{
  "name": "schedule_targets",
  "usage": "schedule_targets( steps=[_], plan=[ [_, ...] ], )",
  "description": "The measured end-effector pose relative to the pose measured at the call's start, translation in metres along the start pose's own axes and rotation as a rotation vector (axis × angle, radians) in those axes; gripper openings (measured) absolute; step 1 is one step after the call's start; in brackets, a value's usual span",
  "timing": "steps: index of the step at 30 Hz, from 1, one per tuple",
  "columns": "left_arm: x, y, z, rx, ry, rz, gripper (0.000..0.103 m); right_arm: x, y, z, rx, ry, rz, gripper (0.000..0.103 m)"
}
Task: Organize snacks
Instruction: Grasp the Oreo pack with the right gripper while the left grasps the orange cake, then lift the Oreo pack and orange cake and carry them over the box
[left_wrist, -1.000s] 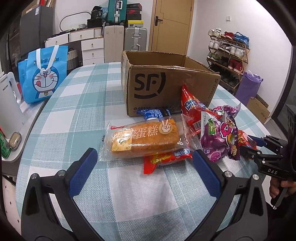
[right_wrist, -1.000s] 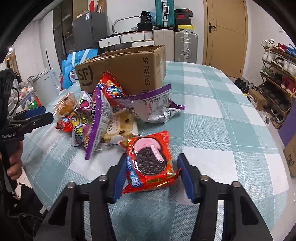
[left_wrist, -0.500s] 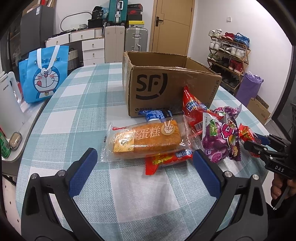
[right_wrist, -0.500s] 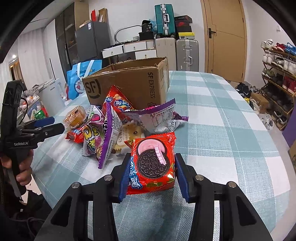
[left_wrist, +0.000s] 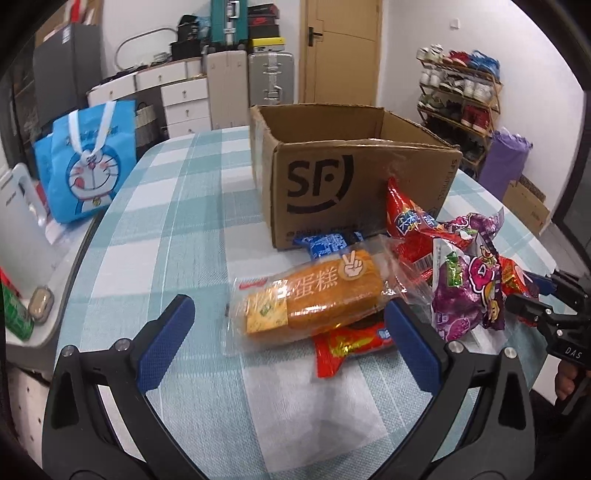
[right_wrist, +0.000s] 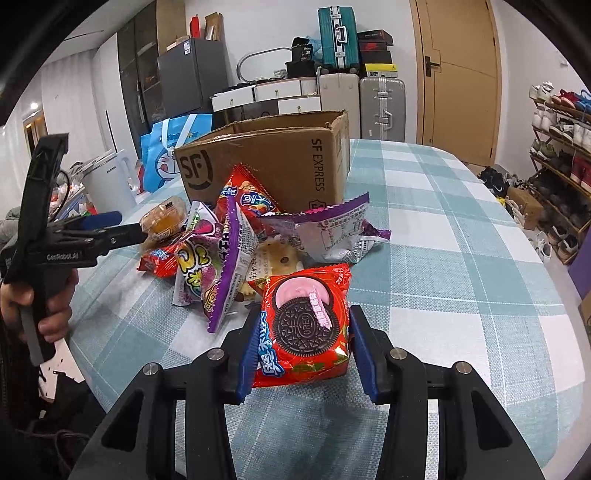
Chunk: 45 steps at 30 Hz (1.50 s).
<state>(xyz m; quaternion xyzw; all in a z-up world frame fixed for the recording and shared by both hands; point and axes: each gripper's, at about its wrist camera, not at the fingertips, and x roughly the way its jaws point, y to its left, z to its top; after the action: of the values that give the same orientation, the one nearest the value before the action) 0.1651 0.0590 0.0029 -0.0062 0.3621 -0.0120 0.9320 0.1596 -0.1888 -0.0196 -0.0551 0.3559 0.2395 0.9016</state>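
Lifted since before, my right hand-held gripper (right_wrist: 303, 345) clamps the Oreo packet (right_wrist: 304, 325); the slick wrapper could slip, left hand-held gripper (left_wrist: 288, 341) apart

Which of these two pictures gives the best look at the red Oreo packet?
The right wrist view: the Oreo packet faces the camera, clamped in the right gripper. The left wrist view shows only a red sliver of it behind the purple bag.
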Motion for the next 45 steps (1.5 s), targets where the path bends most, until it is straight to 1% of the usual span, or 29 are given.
schedule_targets(
  steps=[5, 8, 12, 13, 14, 15, 17, 18, 19, 20, 21, 22, 23, 26, 31, 35, 45],
  plan=[
    [0.016, 0.0, 0.017, 0.044, 0.007, -0.058, 0.102, 0.0, 0.0, 0.0, 0.001, 0.0, 0.001, 0.046],
    [0.03, -0.001, 0.022, 0.057, 0.045, -0.082, 0.102, 0.0, 0.0, 0.001, 0.001, 0.001, -0.001, 0.046],
    [0.038, 0.005, 0.019, 0.031, 0.088, -0.146, 0.095, 0.0, -0.001, 0.001, 0.003, -0.001, 0.002, 0.046],
    [0.039, 0.007, 0.018, 0.023, 0.094, -0.165, 0.091, 0.0, -0.001, 0.001, 0.003, -0.001, 0.004, 0.046],
    [0.039, 0.008, 0.017, 0.021, 0.097, -0.171, 0.085, -0.001, -0.001, 0.001, 0.003, -0.001, 0.005, 0.046],
    [0.041, 0.008, 0.016, 0.021, 0.103, -0.178, 0.082, -0.001, -0.001, 0.001, 0.002, 0.0, 0.006, 0.046],
    [0.045, 0.011, 0.014, 0.016, 0.11, -0.194, 0.07, -0.001, 0.001, 0.001, -0.001, -0.001, 0.007, 0.045],
    [0.046, 0.011, 0.012, 0.012, 0.11, -0.209, 0.068, -0.002, 0.001, 0.001, -0.002, -0.001, 0.007, 0.046],
    [0.047, 0.011, 0.013, 0.01, 0.108, -0.217, 0.061, -0.002, 0.001, 0.001, -0.003, -0.001, 0.008, 0.046],
    [0.047, 0.011, 0.012, 0.012, 0.108, -0.224, 0.055, -0.002, 0.002, 0.001, -0.005, -0.002, 0.008, 0.045],
    [0.047, 0.011, 0.012, 0.014, 0.109, -0.226, 0.052, -0.003, 0.002, 0.001, -0.005, -0.003, 0.008, 0.045],
    [0.047, 0.011, 0.012, 0.016, 0.109, -0.223, 0.046, -0.003, 0.002, 0.001, -0.005, -0.004, 0.01, 0.045],
    [0.046, 0.011, 0.012, 0.018, 0.108, -0.215, 0.043, -0.003, 0.002, 0.001, -0.004, -0.005, 0.011, 0.046],
    [0.036, 0.009, 0.006, 0.007, 0.1, -0.201, 0.037, -0.004, 0.001, 0.002, -0.002, -0.01, 0.015, 0.045],
    [0.024, 0.011, -0.003, -0.023, 0.085, -0.196, 0.035, -0.005, 0.002, 0.001, -0.003, -0.019, 0.026, 0.045],
    [0.011, 0.008, -0.007, -0.023, 0.057, -0.193, 0.035, -0.007, 0.004, 0.002, -0.008, -0.033, 0.03, 0.045],
    [-0.02, 0.004, 0.001, -0.049, -0.023, -0.196, 0.035, -0.017, 0.001, 0.008, 0.015, -0.079, 0.038, 0.045]
  ],
)
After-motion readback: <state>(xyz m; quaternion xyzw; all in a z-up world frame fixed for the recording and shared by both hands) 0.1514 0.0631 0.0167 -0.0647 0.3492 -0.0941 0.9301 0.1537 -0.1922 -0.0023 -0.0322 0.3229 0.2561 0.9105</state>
